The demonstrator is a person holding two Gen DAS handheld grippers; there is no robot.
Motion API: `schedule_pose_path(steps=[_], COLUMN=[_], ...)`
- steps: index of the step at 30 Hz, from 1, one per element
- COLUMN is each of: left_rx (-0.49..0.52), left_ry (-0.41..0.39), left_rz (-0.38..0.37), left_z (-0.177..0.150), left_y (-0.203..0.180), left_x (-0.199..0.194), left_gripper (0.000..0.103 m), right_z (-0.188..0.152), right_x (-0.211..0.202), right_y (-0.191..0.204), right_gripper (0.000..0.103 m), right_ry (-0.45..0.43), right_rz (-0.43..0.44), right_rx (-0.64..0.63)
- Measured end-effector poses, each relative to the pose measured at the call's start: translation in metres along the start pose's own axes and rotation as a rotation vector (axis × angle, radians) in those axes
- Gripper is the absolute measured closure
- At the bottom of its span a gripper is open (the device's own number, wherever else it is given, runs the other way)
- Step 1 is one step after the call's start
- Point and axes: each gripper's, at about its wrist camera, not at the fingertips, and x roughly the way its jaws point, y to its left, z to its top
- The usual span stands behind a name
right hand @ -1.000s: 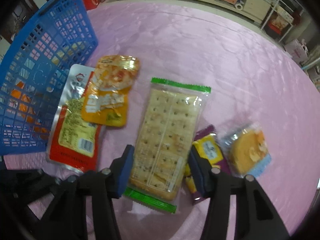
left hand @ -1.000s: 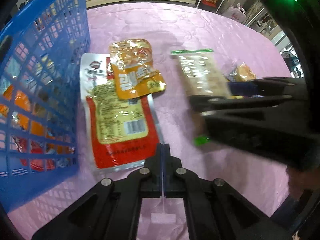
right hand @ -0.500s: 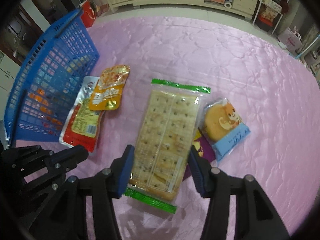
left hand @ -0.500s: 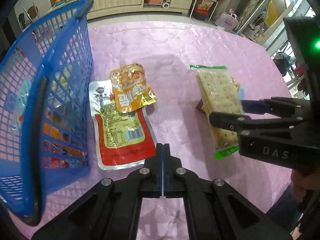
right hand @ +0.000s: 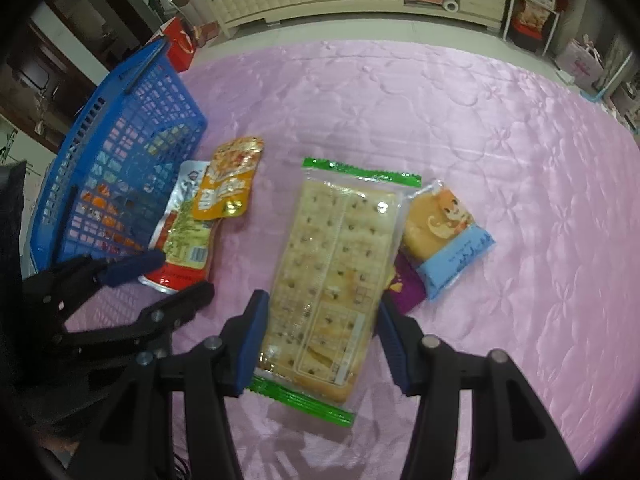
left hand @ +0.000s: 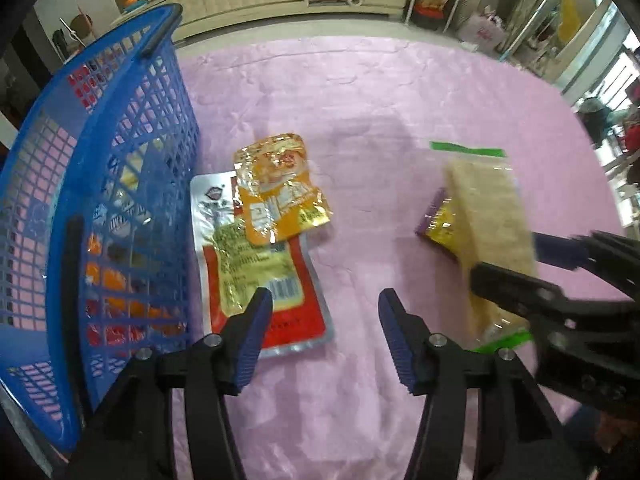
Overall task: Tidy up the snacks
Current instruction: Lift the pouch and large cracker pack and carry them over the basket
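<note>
Cracker pack [right hand: 332, 276] pinched by its long edges in your right gripper [right hand: 320, 332], lifted above the pink tablecloth [right hand: 460, 112], your left gripper [left hand: 325, 330] opening with nothing between its pads, orange pouch [left hand: 280, 190] overlapping red pouch [left hand: 256, 264] beside the blue basket [left hand: 116, 184].

Even indoor light, fairly bright; daylight enters from windows far right in the left wrist view. Pink cloth [right hand: 460, 128] has soft sheen. Foil pouch [left hand: 276, 184] glints. Cracker pack [left hand: 490, 216] and right tool [left hand: 560, 276] motion-blurred in the left view; right view sharp. Heavy fisheye bending, black vignette at corners.
</note>
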Motion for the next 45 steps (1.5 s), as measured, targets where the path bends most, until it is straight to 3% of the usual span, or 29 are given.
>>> schedule_pose_path(steps=[8, 9, 10, 12, 19, 31, 45], left_rx=[0.006, 0.004, 0.0, -0.018, 0.027, 0.028, 0.006], left_ry=[0.047, 0.06, 0.067, 0.078, 0.072, -0.02, -0.206], left_rz=[0.146, 0.16, 0.161, 0.131, 0.167, 0.004, -0.124], left_z=[0.014, 0.015, 0.017, 0.018, 0.017, 0.006, -0.018], left_y=[0.0, 0.001, 0.001, 0.005, 0.005, 0.014, 0.035], left_x=[0.035, 0.039, 0.042, 0.046, 0.041, -0.019, -0.133], left_gripper=[0.05, 0.054, 0.07, 0.088, 0.101, 0.103, 0.103], right_z=[-0.007, -0.008, -0.008, -0.008, -0.01, -0.016, -0.018], right_x=[0.014, 0.017, 0.018, 0.02, 0.022, 0.0, -0.079], right_y=[-0.017, -0.018, -0.019, -0.021, -0.016, 0.003, 0.057], right_gripper=[0.045, 0.045, 0.045, 0.045, 0.045, 0.045, 0.045], right_ry=[0.023, 0.026, 0.028, 0.03, 0.023, 0.003, -0.108], right_rz=[0.02, 0.022, 0.024, 0.03, 0.043, 0.06, 0.019], right_rx=[0.032, 0.034, 0.037, 0.042, 0.041, 0.04, -0.036])
